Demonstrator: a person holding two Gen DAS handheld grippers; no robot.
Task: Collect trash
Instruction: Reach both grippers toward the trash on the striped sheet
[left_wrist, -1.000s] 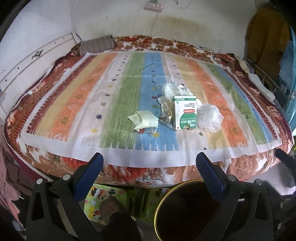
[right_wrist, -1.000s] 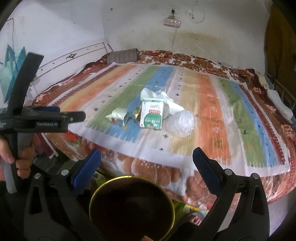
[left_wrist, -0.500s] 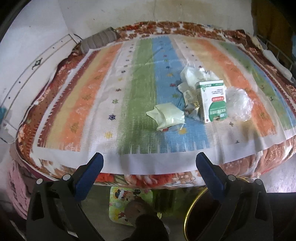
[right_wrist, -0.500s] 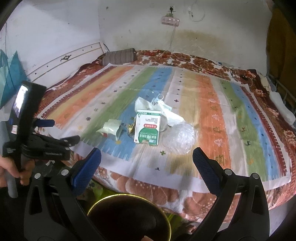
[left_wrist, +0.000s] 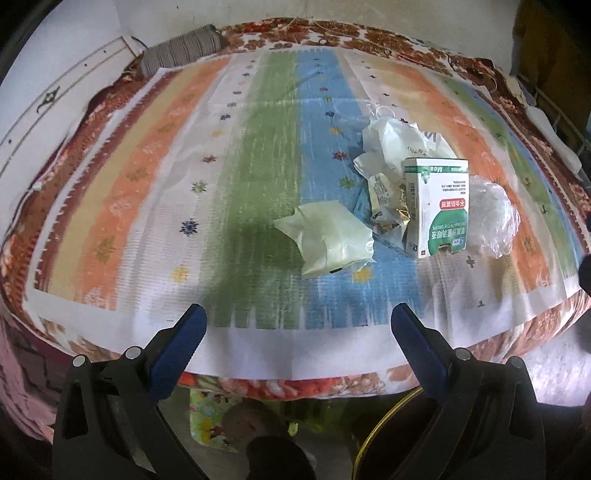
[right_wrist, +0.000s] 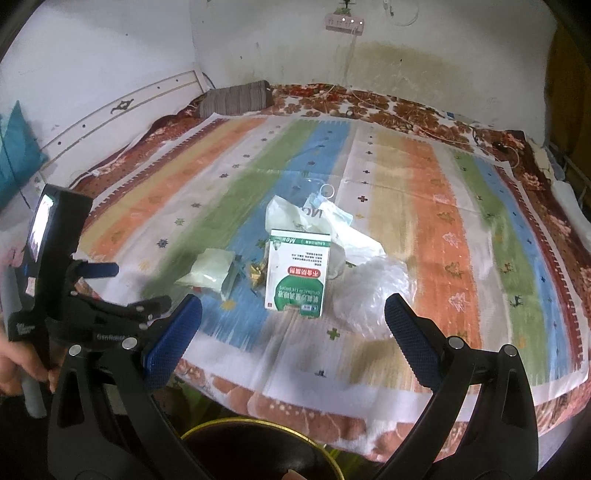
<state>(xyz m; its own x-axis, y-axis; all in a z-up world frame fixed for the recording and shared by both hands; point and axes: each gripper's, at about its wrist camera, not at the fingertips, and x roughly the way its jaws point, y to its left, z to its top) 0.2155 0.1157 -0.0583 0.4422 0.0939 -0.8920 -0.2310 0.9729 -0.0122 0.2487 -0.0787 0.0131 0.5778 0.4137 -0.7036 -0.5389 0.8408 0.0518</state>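
A heap of trash lies on the striped bedspread (left_wrist: 155, 206): a pale green wrapper (left_wrist: 328, 242) (right_wrist: 210, 271), a white-and-green carton (left_wrist: 437, 206) (right_wrist: 297, 271), crumpled white plastic (left_wrist: 399, 142) (right_wrist: 325, 225), a clear plastic bag (left_wrist: 493, 216) (right_wrist: 373, 291) and foil scraps (left_wrist: 388, 206). My left gripper (left_wrist: 299, 326) is open just short of the bed's near edge, in line with the green wrapper. My right gripper (right_wrist: 293, 317) is open, with the carton just beyond its fingertips. The left gripper (right_wrist: 99, 291) shows at the left of the right wrist view, in a hand.
A dark round bin with a gold rim (right_wrist: 258, 448) (left_wrist: 384, 432) stands on the floor under both grippers, at the bed's near edge. A striped pillow (right_wrist: 236, 98) lies at the headboard. A power strip (right_wrist: 343, 20) hangs on the wall. A colourful mat (left_wrist: 210, 417) lies on the floor.
Both grippers have moved forward toward the bed and the trash, which looms larger now. The bin has slid lower in both views. Both grippers stay open.
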